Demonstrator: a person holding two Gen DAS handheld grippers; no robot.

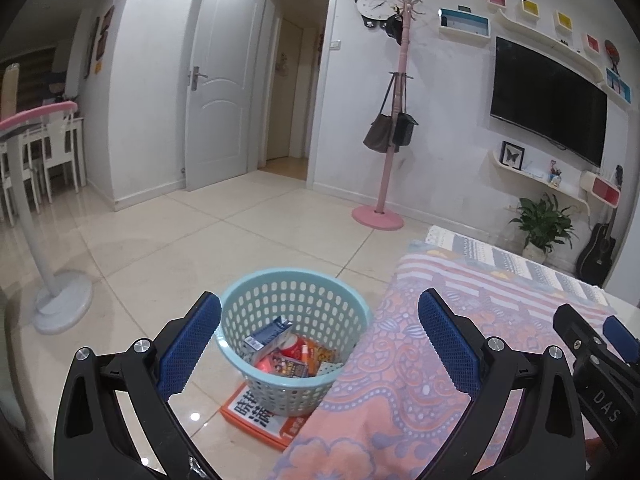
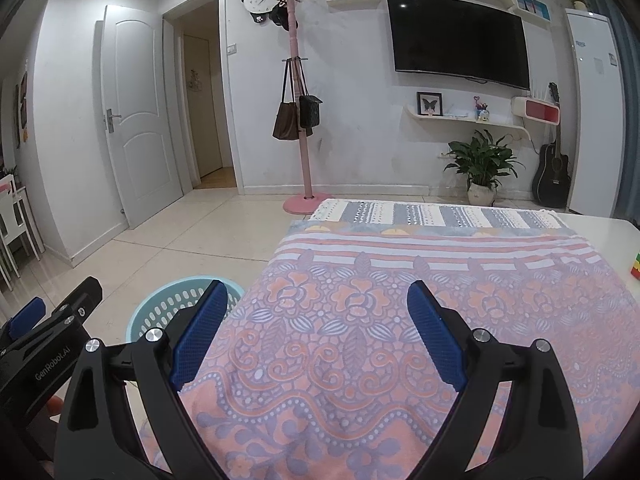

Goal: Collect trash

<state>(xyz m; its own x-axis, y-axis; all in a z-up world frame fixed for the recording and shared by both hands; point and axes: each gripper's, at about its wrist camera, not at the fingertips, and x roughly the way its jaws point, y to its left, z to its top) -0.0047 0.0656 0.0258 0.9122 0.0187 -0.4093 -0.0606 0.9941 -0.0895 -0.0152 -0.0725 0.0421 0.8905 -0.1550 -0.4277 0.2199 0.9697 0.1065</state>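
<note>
A light blue perforated basket (image 1: 294, 300) stands on the floor beside the table and holds trash: a blue-and-white carton (image 1: 268, 337), a red can (image 1: 291, 349) and colourful wrappers (image 1: 316, 360). My left gripper (image 1: 320, 312) hovers open above the basket and the table's edge, with nothing between its blue pads. My right gripper (image 2: 316, 300) is open over the patterned tablecloth (image 2: 400, 320), also holding nothing. In the right wrist view the basket (image 2: 168, 304) shows partly behind the left finger. Each gripper appears at the edge of the other's view.
The basket sits on an orange printed sheet (image 1: 256, 416). A white stand with a round base (image 1: 60, 304) is on the tiled floor at left, a pink coat rack (image 1: 380, 216) farther back. A small coloured block (image 2: 635, 268) lies at the table's right edge.
</note>
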